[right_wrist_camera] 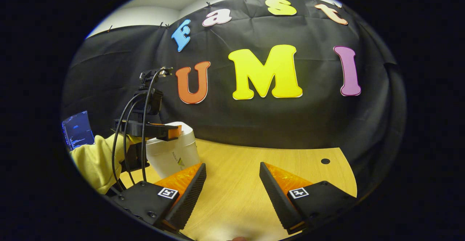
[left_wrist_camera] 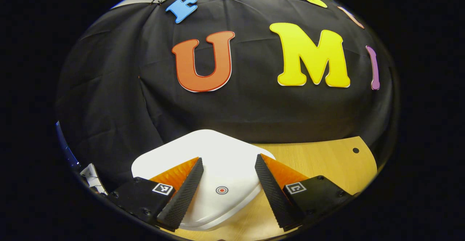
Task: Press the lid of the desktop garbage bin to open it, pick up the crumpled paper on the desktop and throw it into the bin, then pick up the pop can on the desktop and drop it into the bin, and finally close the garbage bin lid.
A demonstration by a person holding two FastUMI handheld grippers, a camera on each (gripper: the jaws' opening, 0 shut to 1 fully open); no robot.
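1. Bin lid point(left_wrist_camera: 218, 168): white, rounded-square, lying flat and closed on the garbage bin point(right_wrist_camera: 170, 154), with a small red ring mark near its front edge. The bin stands on the wooden desk point(right_wrist_camera: 254, 175) near the black cloth wall.
2. Contents: hidden under the closed lid, so what is inside cannot be told.
3. Crumpled paper and pop can: not seen on the visible desk surface.
4. Stage: a closed lid with no litter on view fits either a bin yet to be pressed open or one shut again with both items inside; the pictures don't settle it.
5. Left tongs point(left_wrist_camera: 228, 164): spread open, holding nothing, poised just over the lid, fingers straddling the ring mark; contact unclear.
6. Right tongs point(right_wrist_camera: 232, 177): spread open, holding nothing, over bare desk, apart from the bin.
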